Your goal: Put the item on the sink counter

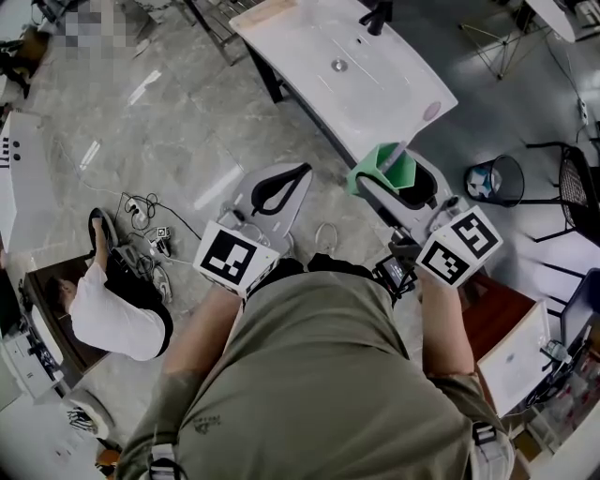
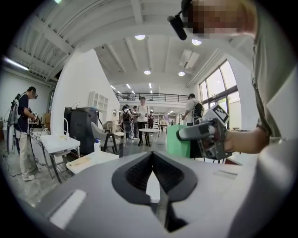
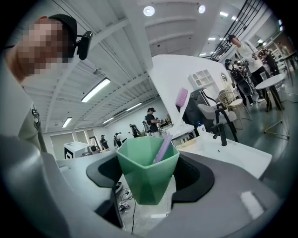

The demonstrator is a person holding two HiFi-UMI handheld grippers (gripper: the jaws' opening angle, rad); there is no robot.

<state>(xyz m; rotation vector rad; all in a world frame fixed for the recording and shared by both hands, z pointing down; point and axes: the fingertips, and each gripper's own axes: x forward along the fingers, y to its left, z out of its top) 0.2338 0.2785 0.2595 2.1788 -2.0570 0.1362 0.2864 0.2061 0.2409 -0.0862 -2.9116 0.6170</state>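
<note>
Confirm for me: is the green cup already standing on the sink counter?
No: the green cup hangs above the floor, clamped in the jaws of the right gripper, short of the sink counter.

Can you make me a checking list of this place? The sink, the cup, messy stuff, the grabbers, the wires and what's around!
Surface: white sink counter with a black tap.
Job's things: green cup with a toothbrush in it, held in the air, not yet on the counter.
Clutter: small pink thing on the counter's near corner; cannot tell what it is.
Grippers: right hand-held gripper shut on the cup; left hand-held gripper shut, empty.
Cables: tangle of cables on the floor.
Surroundings: person in a white shirt low at the left; wire bin at the right.
</note>
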